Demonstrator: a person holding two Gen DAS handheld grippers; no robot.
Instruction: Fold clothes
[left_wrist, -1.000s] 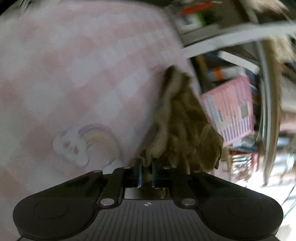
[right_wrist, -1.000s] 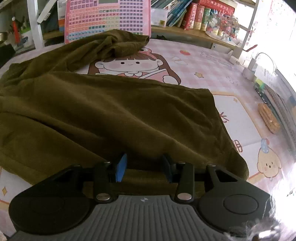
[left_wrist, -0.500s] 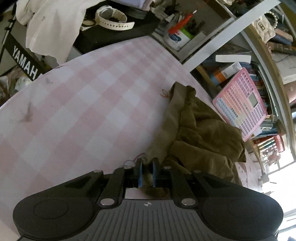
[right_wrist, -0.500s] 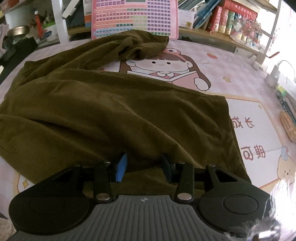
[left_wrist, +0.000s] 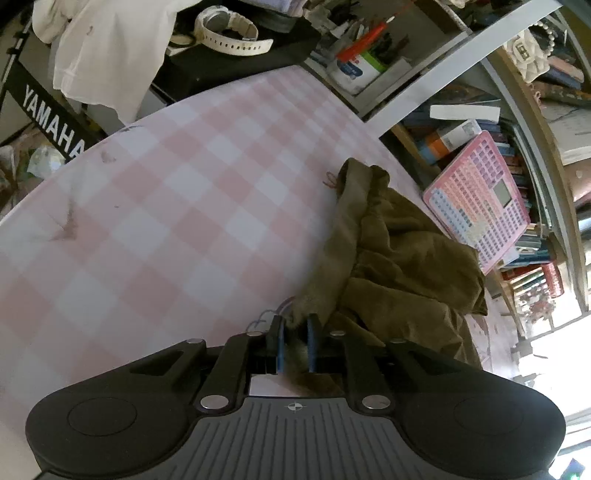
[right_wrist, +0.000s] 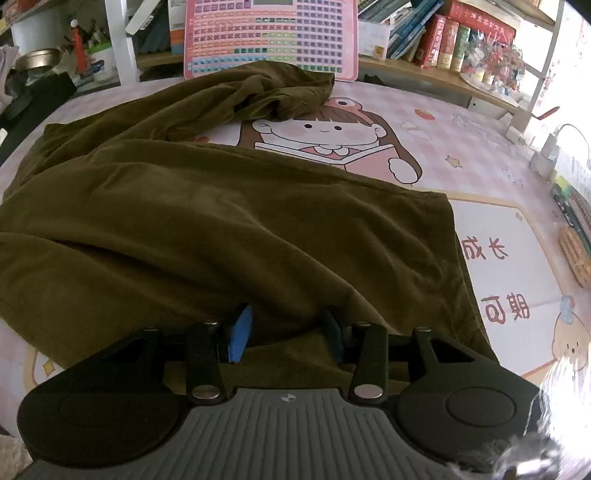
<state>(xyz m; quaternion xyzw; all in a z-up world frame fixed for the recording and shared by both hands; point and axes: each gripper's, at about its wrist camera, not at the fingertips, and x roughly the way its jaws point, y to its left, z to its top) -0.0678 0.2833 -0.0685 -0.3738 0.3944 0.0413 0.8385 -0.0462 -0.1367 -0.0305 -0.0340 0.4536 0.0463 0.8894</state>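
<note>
An olive-green garment (right_wrist: 207, 221) lies spread over the pink cartoon tablecloth (right_wrist: 491, 177), with a bunched part at the far side. In the left wrist view the garment (left_wrist: 391, 258) is rumpled to the right. My left gripper (left_wrist: 294, 326) is shut on a corner of the garment, low over the checked cloth (left_wrist: 166, 206). My right gripper (right_wrist: 286, 325) is open, its fingers astride a fold at the garment's near edge.
A pink keyboard toy (right_wrist: 269, 37) leans against bookshelves (right_wrist: 461, 33) behind the table. A black Yamaha stand (left_wrist: 51, 122) with a white cloth (left_wrist: 107, 48) and a watch (left_wrist: 229, 26) stands past the table's left edge. Small items (right_wrist: 576, 229) line the right edge.
The left wrist view swung from a blurred close look at the cloth to a steady view along the table, still holding the garment corner. The right gripper drew back slightly.
</note>
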